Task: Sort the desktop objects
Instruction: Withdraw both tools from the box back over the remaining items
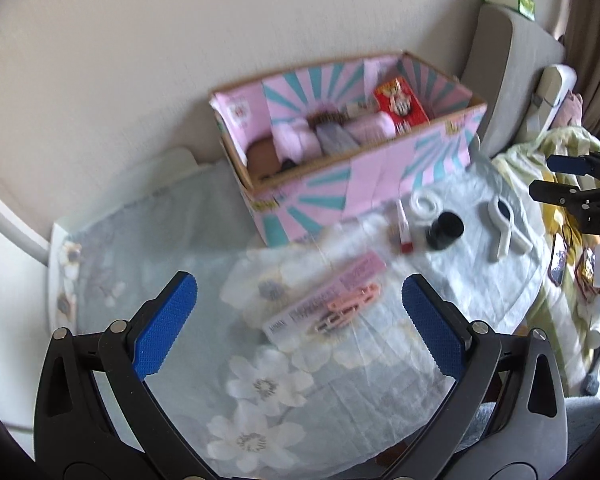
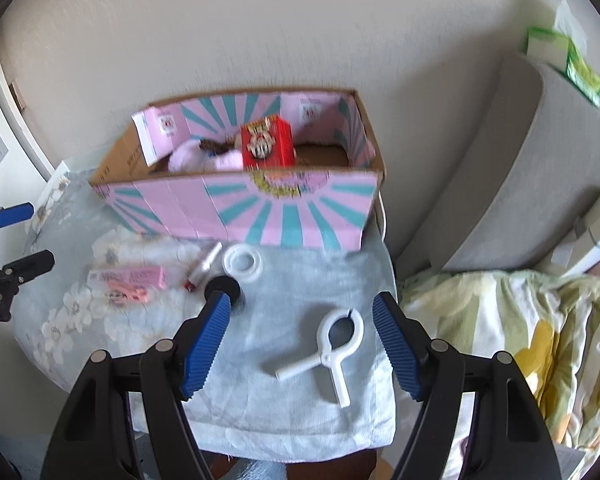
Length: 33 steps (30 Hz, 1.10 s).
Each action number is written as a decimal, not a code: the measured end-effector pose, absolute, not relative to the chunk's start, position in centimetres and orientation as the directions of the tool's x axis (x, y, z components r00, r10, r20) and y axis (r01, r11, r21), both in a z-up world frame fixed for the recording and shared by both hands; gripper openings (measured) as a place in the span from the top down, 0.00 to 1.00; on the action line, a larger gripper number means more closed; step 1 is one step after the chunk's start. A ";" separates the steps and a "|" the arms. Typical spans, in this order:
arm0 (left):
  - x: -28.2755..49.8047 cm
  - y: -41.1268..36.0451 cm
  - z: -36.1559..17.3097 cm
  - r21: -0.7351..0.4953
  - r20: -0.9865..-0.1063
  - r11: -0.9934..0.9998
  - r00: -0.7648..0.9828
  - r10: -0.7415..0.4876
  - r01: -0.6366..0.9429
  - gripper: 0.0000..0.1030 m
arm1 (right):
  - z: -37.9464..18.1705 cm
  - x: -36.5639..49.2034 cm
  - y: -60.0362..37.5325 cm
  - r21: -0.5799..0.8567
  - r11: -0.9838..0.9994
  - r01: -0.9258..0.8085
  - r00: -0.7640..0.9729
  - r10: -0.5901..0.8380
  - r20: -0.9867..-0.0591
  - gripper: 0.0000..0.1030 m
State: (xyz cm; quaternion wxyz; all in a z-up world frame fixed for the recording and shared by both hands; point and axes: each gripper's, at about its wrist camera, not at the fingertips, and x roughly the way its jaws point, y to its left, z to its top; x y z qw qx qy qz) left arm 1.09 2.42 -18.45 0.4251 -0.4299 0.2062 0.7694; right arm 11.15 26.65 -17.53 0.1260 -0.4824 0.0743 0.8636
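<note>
Several items sit in the box at the table's back edge; clamp, bottle, ring, tube, packet remain. Left gripper and right gripper both spread, empty.

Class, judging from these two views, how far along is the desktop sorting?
Done: the red carton and soft pink items already sit in the cardboard box. In hand: nothing; left gripper and right gripper are open. Left: white clamp, pink clip, pink carton, black bottle, white ring.

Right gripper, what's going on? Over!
Right gripper open, empty, above white clip. Left gripper open over pink box. Nothing in the way. Sorting box behind.
</note>
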 end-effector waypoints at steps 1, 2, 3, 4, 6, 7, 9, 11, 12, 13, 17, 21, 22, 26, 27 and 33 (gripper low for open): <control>1.3 2.6 -19.1 -0.048 -0.840 -0.550 -0.264 0.474 -0.834 0.01 | -18.0 11.3 26.8 0.009 -0.956 -0.293 -0.494 0.144 -0.857 0.32; 1.4 2.9 -19.6 -0.045 -0.843 -0.547 -0.262 0.469 -0.836 0.00 | -18.5 11.5 26.9 0.008 -0.955 -0.297 -0.484 0.144 -0.863 0.32; 1.5 3.1 -20.1 -0.042 -0.847 -0.547 -0.260 0.463 -0.836 0.00 | -19.0 11.7 27.0 0.006 -0.954 -0.301 -0.472 0.144 -0.870 0.32; 1.6 3.3 -20.7 -0.041 -0.852 -0.546 -0.256 0.456 -0.837 0.00 | -19.4 11.8 27.1 0.006 -0.953 -0.303 -0.463 0.142 -0.875 0.32; 1.6 3.7 -21.9 -0.041 -0.861 -0.544 -0.247 0.445 -0.838 0.01 | -20.2 12.1 27.4 0.010 -0.951 -0.308 -0.448 0.136 -0.883 0.32; 1.6 3.9 -22.3 -0.041 -0.864 -0.543 -0.243 0.441 -0.839 0.01 | -20.5 12.1 27.5 0.011 -0.950 -0.311 -0.443 0.135 -0.886 0.32; 1.7 4.3 -23.2 -0.040 -0.867 -0.538 -0.238 0.437 -0.842 0.01 | -21.2 12.2 27.9 0.016 -0.947 -0.320 -0.432 0.132 -0.892 0.32; 1.9 4.4 -23.7 -0.039 -0.862 -0.531 -0.241 0.447 -0.847 0.01 | -21.8 12.2 28.3 0.019 -0.944 -0.330 -0.422 0.129 -0.897 0.32; 2.1 4.5 -23.8 -0.038 -0.855 -0.525 -0.244 0.457 -0.850 0.01 | -22.1 12.1 28.4 0.020 -0.943 -0.334 -0.417 0.128 -0.900 0.32; 2.3 4.5 -23.8 -0.034 -0.849 -0.518 -0.248 0.466 -0.855 0.02 | -22.3 12.1 28.6 0.023 -0.941 -0.337 -0.413 0.125 -0.902 0.32; 3.6 5.3 -24.3 0.029 -0.837 -0.481 -0.285 0.467 -0.876 0.02 | -23.3 11.8 29.0 0.035 -0.939 -0.343 -0.403 0.114 -0.908 0.32; 4.9 6.4 -25.1 0.112 -0.826 -0.436 -0.328 0.458 -0.893 0.06 | -24.0 11.5 29.3 0.049 -0.935 -0.351 -0.397 0.102 -0.912 0.32; 5.3 6.6 -25.4 0.132 -0.824 -0.425 -0.338 0.456 -0.895 0.09 | -24.1 11.4 29.3 0.052 -0.934 -0.352 -0.396 0.098 -0.913 0.32; 6.2 7.2 -26.6 0.174 -0.824 -0.390 -0.350 0.446 -0.904 0.20 | -24.7 11.3 29.6 0.064 -0.931 -0.359 -0.391 0.087 -0.916 0.32; 6.4 7.3 -26.9 0.176 -0.826 -0.383 -0.347 0.444 -0.907 0.21 | -24.8 11.3 29.6 0.067 -0.930 -0.361 -0.389 0.085 -0.917 0.32; 6.7 7.3 -27.8 0.152 -0.830 -0.376 -0.324 0.454 -0.914 0.31 | -25.3 11.4 29.9 0.082 -0.924 -0.373 -0.390 0.076 -0.918 0.32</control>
